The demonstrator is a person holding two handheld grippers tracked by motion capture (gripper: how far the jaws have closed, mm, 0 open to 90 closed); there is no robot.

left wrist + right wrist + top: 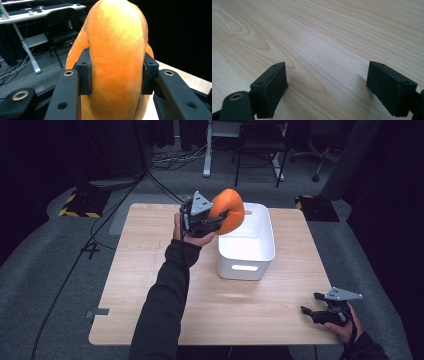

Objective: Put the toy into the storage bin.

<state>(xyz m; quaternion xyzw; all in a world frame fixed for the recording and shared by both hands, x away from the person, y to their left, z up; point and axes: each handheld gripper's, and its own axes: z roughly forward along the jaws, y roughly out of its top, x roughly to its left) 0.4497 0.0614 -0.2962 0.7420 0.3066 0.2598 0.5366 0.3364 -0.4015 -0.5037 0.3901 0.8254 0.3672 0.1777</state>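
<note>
An orange plush toy [228, 210] hangs in the air over the far left rim of the white bin [248, 251]. My left gripper [216, 221] is shut on it. In the left gripper view both pads [86, 75] press into the sides of the plush toy [116, 62], which bulges above and below them. My right gripper [310, 303] rests near the table's front right corner with its jaws open. In the right gripper view the right gripper [327, 85] has bare wood between its fingers.
The wooden table [145, 285] has the white bin standing right of its middle, with a handle slot facing me. Beyond the far edge are cables, a desk leg and chairs on the grey floor [40, 270].
</note>
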